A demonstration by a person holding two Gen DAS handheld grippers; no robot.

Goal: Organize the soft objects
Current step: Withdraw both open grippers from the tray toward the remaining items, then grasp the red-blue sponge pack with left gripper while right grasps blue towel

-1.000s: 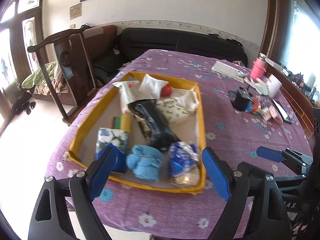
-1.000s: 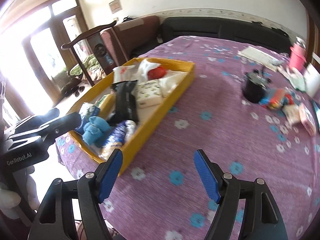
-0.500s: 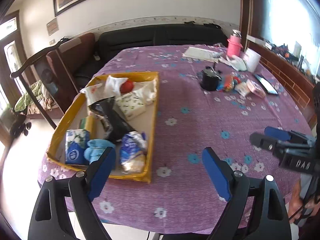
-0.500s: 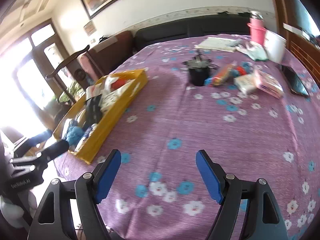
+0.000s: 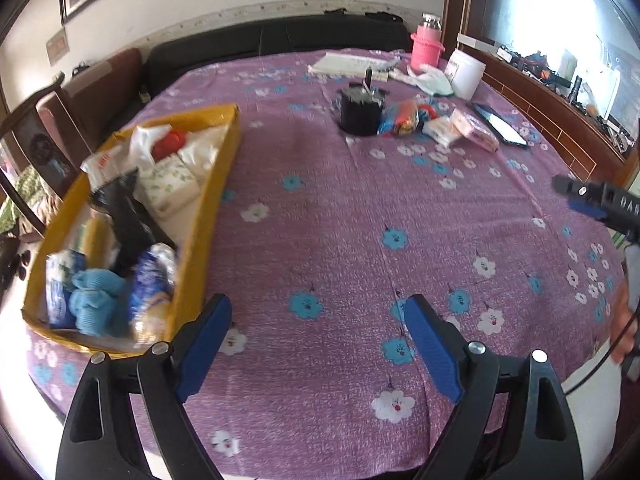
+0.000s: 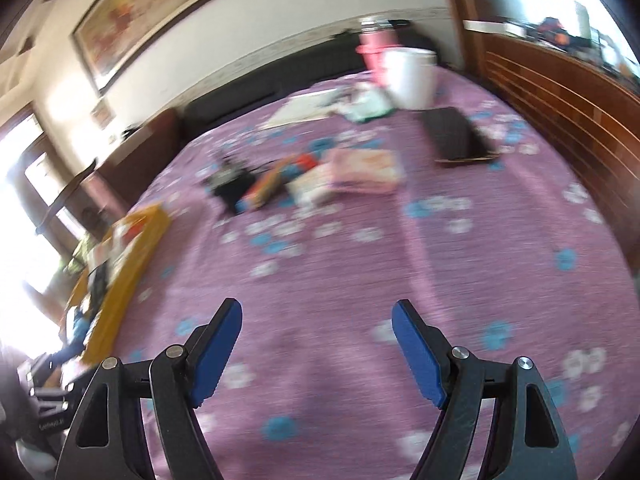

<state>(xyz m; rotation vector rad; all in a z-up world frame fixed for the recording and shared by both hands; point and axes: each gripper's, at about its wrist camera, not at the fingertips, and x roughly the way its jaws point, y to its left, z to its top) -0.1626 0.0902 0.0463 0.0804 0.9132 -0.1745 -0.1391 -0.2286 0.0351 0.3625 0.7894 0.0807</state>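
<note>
1. The right wrist view is smeared by motion blur; the far clutter is hard to make out.
2. The left gripper [image 5: 318,322] is spread wide over bare purple tablecloth [image 5: 340,240], nothing between its jaws; the right gripper [image 6: 316,322] likewise.
3. The yellow tray [image 5: 214,196] of soft objects lies left of both grippers, the blue cloth [image 5: 94,300] nearest in it.
4. Farther off, a black cup [image 5: 360,114], packets [image 5: 474,130] and a pink bottle [image 5: 428,46] are seen.
</note>
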